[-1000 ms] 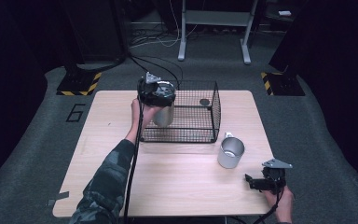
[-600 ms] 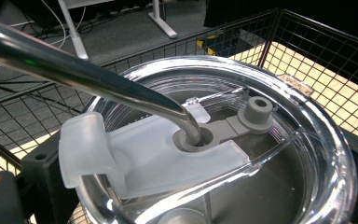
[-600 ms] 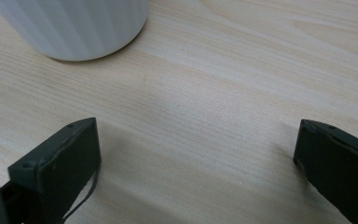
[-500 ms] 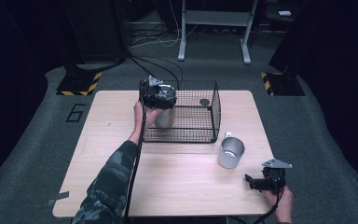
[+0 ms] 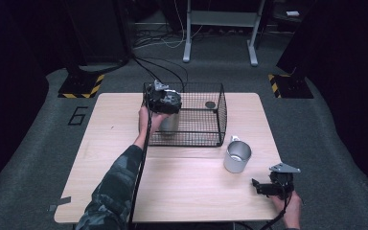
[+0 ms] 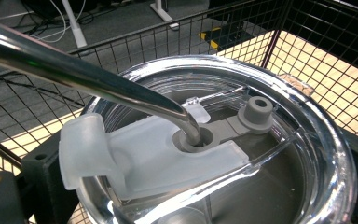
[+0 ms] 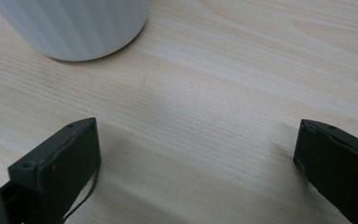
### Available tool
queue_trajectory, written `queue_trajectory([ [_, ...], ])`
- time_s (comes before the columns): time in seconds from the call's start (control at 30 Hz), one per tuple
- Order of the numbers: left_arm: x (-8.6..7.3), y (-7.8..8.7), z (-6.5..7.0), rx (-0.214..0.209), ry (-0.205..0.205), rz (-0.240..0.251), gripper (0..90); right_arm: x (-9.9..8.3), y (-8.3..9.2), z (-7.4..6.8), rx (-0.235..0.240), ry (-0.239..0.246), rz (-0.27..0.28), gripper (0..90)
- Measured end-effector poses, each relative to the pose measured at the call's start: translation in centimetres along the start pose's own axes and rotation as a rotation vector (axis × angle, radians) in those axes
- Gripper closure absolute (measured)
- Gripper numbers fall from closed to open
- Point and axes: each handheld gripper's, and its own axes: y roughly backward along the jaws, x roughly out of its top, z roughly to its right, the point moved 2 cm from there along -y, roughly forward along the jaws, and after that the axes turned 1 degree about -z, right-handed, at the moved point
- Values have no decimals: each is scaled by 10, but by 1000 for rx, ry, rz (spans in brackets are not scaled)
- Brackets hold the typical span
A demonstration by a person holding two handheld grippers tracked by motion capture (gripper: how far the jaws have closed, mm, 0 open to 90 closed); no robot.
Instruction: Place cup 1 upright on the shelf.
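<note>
Tumbler (image 5: 169, 123) 1, left fingers grip | basket (image 5: 219, 115) 1 | mug (image 5: 237, 156) 1 | right fingers open

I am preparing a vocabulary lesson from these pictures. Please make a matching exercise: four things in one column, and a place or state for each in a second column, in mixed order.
Things:
1. tumbler
2. metal mug
3. right hand-held gripper
4. metal straw

Places or states:
a. passes through the tumbler's clear lid
b. open, low over bare table
c. inside the wire basket
d. on the table, outside the basket

Pairs: 1-c, 2-d, 3-b, 4-a
</note>
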Motion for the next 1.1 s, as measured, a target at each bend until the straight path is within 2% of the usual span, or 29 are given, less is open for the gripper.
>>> queue_trajectory([
  [0.43, -6, -8, 1, 2, 5, -20, 39, 0, 0, 0, 0, 3, 0, 2],
  [0.6, -7, -8, 0, -2, 9, -13, 39, 0, 0, 0, 0, -4, 1, 2],
  [0.87, -12, -1, -2, -19, 7, -39, 38, 0, 0, 0, -1, 0, -1, 2],
  [1.1, -15, 2, -3, -17, 16, -42, 37, 0, 0, 0, -1, -1, -2, 2],
])
